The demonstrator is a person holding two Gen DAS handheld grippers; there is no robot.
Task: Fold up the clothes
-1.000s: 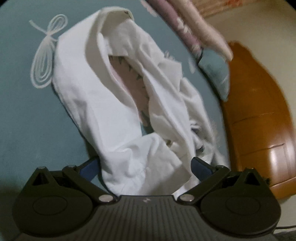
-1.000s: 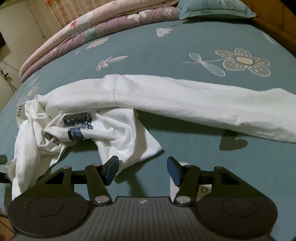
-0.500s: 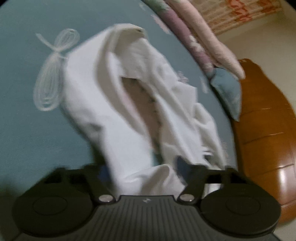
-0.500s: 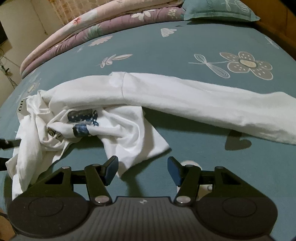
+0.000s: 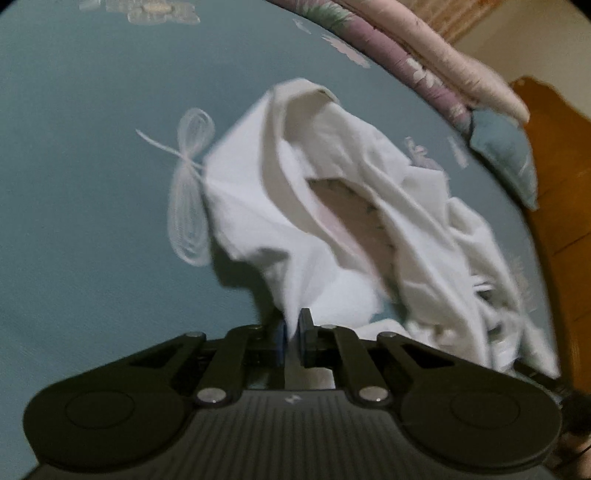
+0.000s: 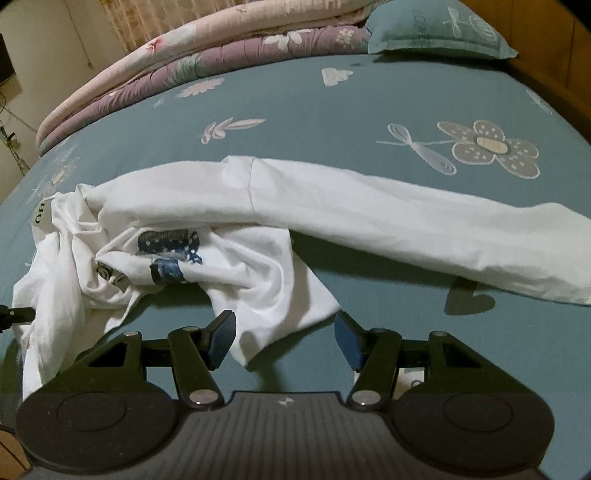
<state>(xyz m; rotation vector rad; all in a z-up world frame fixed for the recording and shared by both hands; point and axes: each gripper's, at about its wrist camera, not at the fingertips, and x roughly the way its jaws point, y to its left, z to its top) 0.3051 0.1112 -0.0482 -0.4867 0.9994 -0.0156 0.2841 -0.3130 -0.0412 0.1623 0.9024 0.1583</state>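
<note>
While teal flower-print bedsheet spreads ahead, crumpled white cotton long-sleeve shirt lies across it, long axis crosswise before right claw, jaws apart, nearest hem corner between them; left claw clamped on shirt edge.

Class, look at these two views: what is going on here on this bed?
A person is starting to fold a crumpled white T-shirt that lies on a teal bedsheet. The left tongs have pinched an edge of the shirt and are shut on it. The right tongs stand open just over another corner of the fabric, not gripping it. The shirt is still bunched, with a printed patch showing. Folded quilts and a pillow sit at the far side.
</note>
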